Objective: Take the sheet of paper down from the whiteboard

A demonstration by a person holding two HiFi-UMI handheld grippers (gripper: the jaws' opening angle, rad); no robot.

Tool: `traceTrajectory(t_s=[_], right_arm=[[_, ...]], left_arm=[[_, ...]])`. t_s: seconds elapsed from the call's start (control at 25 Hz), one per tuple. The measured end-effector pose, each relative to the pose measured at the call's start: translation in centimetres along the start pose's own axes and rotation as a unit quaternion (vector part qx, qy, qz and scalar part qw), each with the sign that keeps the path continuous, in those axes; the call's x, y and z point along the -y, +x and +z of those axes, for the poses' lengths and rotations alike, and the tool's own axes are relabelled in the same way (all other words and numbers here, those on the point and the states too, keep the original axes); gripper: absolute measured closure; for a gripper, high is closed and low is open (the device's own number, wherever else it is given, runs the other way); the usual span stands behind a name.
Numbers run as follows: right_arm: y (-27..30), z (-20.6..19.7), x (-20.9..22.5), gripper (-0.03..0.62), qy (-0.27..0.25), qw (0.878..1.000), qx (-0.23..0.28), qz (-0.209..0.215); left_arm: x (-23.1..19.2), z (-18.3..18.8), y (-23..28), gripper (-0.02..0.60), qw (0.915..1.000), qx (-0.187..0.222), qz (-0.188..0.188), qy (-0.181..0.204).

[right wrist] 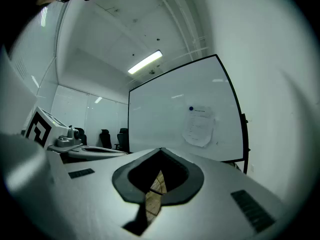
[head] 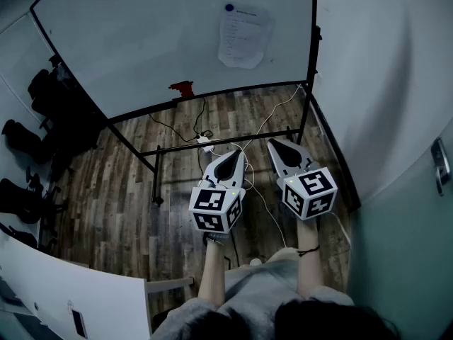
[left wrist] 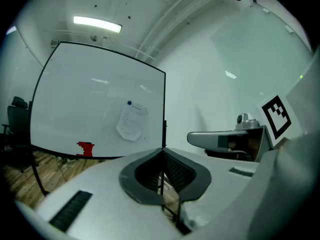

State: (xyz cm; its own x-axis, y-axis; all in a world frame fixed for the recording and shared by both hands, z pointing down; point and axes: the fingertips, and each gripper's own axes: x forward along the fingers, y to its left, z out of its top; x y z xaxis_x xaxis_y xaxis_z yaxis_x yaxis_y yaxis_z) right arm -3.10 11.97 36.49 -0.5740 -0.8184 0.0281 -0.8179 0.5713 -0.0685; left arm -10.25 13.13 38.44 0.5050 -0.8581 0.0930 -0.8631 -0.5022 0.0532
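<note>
1. Floor (head: 106, 190): wood planks. It runs under the whiteboard stand and under both grippers.

2. Whiteboard (head: 141, 41): a white panel in a black frame on a black stand (head: 212, 144). Its right edge is near the side wall (head: 382, 83). Both gripper views show the board upright and ahead of the jaws.

3. Chairs (head: 42, 112): dark office chairs grouped to the left of the board, well apart from the grippers.

4. Left gripper (head: 236, 154): held level and pointing toward the board, well short of it. The left gripper view shows its jaws pressed together at the tip, with nothing between them.

5. Right gripper (head: 273, 144): just beside the left gripper and level, also pointing toward the board. The right gripper view shows its jaws pressed together and empty.

6. Paper (head: 244, 37): one printed sheet on the upper right part of the board, near the right frame edge. It is apart from both grippers. It also appears in the left gripper view (left wrist: 132, 122) and the right gripper view (right wrist: 199, 126).

7. Cable (head: 258, 129): a white lead across the floor below the board, passing between the grippers.

8. Red object (head: 182, 88): sits on the bottom frame edge, left of the paper. Its type cannot be determined.

9. Magnet (head: 228, 8): a blue disc on the top left corner of the paper.
</note>
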Motion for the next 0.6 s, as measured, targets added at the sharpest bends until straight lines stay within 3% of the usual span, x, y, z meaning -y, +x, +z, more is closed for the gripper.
traceTrajectory(t_s=[0.6], right_arm=[[1.0,0.7,0.5,0.594,0.002,1.0,0.014,-0.006]], left_arm=[[-1.4,0.5,0.5,0.577,0.9999,0.01,0.002,0.007]])
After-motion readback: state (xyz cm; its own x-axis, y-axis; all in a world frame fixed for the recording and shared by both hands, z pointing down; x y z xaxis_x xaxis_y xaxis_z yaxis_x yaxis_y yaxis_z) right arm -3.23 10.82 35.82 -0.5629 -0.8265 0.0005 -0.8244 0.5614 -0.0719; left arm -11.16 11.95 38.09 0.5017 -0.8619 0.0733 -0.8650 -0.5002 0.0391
